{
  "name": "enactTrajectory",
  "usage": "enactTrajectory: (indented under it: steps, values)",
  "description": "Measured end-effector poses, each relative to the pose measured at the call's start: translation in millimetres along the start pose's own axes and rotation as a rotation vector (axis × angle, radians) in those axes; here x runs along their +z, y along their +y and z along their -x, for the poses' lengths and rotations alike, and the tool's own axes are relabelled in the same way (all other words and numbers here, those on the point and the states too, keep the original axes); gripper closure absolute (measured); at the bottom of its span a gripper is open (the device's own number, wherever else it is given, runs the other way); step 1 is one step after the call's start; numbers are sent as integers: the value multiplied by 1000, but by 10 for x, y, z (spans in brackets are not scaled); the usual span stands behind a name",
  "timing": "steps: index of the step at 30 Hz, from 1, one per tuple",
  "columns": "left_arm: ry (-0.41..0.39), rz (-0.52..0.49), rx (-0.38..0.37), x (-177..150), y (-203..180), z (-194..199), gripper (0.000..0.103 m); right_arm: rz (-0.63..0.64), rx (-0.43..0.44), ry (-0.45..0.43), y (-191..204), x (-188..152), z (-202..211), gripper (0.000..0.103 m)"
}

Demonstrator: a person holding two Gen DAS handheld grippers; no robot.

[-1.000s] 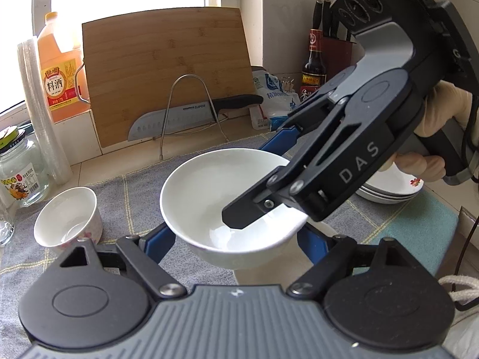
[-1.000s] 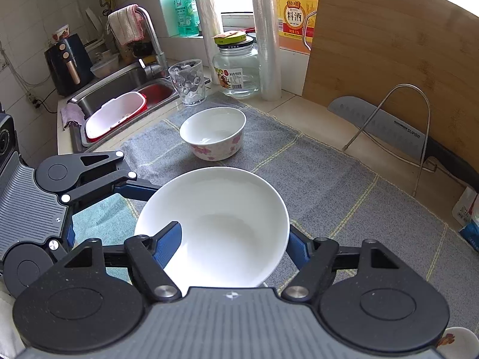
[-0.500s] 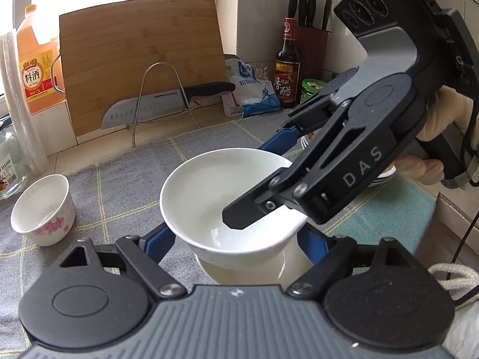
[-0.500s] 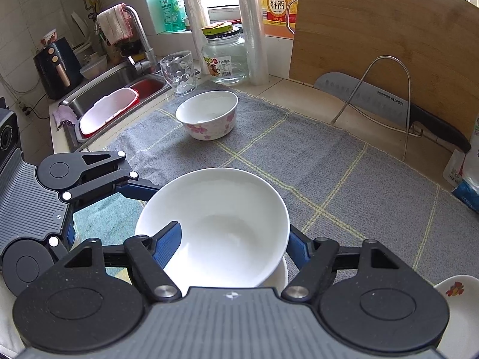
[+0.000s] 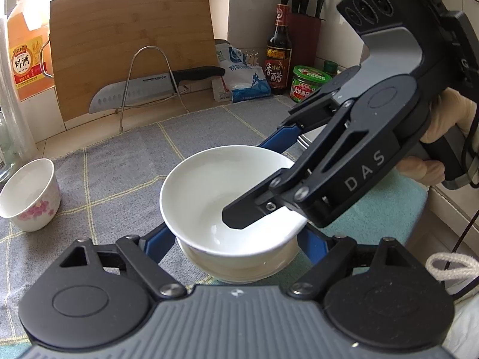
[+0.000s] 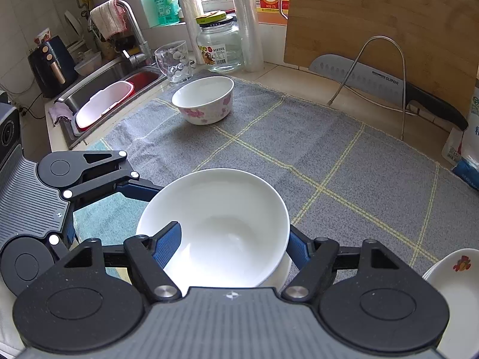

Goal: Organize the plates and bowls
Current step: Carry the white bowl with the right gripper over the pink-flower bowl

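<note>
bowl [image 6: 214,227] sits centre-bottom, nested on a second bowl [image 5: 239,264] | right gripper [image 6: 230,239] pinches its rim, one finger inside | left gripper [image 5: 233,239] spread wide around it, looks slack | sloppy release could chip or tip the stack

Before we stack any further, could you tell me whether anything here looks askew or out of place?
One thing: the plain white bowl, pinched at its rim by the right gripper, sits tilted in the white bowl beneath rather than nested level. The floral bowl stands apart, upright. No spills or damage show.
</note>
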State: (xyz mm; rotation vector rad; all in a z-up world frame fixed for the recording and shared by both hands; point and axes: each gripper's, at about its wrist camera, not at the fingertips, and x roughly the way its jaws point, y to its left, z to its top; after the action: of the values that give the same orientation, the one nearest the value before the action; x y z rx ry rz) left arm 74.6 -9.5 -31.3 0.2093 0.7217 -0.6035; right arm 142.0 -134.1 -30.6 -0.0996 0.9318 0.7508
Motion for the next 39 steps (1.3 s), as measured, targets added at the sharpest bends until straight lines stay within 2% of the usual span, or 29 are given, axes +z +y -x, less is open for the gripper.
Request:
enactTrajectory:
  steps: [28, 31, 33, 35, 39]
  values:
    - [29, -15, 0, -11, -15, -89, 15, 10, -13, 19, -20, -53, -68, 24]
    - [32, -21, 4, -17, -19, -95, 14, 14, -11, 20, -17, -57, -71, 20]
    - [30, -23, 5, -25, -22, -99, 13, 18, -14, 14, -16, -60, -69, 14]
    - [19, -21, -3, -20, -27, -86, 12, 25, -18, -6, -8, -60, -48, 3]
    - [15, -10, -15, -18, -10, -68, 10, 31, -15, -29, -2, -39, -8, 0]
